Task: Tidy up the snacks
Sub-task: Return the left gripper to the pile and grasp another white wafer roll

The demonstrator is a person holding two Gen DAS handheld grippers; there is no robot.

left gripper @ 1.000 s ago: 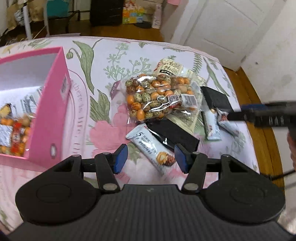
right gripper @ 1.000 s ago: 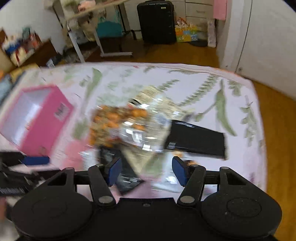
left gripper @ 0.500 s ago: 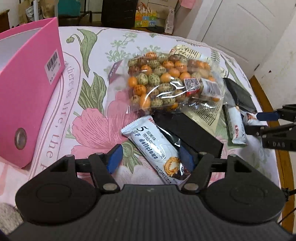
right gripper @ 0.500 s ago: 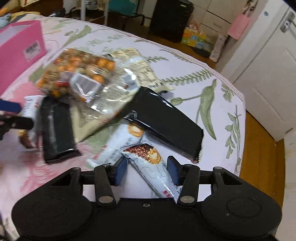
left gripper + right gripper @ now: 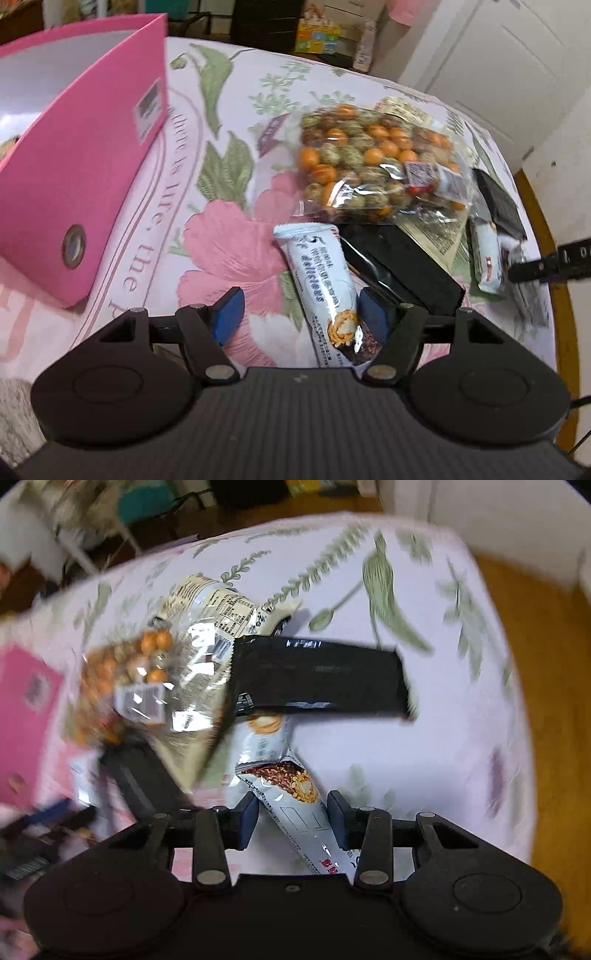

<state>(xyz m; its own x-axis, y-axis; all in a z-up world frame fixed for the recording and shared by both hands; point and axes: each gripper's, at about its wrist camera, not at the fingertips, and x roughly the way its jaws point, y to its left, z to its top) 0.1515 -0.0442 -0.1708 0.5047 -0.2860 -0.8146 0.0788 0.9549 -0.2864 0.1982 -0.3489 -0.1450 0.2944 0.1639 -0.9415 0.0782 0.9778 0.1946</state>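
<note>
White foil snack bar (image 5: 295,812), light, slippery, crushable, between closing right claw (image 5: 291,814) pads, not yet pinched; another bar (image 5: 325,284) inside open left claw (image 5: 299,314); grasp mid-length.

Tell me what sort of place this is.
Most likely a bedroom at home. The snacks lie on a floral bedspread that looks like a bed's, above a wooden floor. A white door and a dark suitcase stand behind it.
</note>
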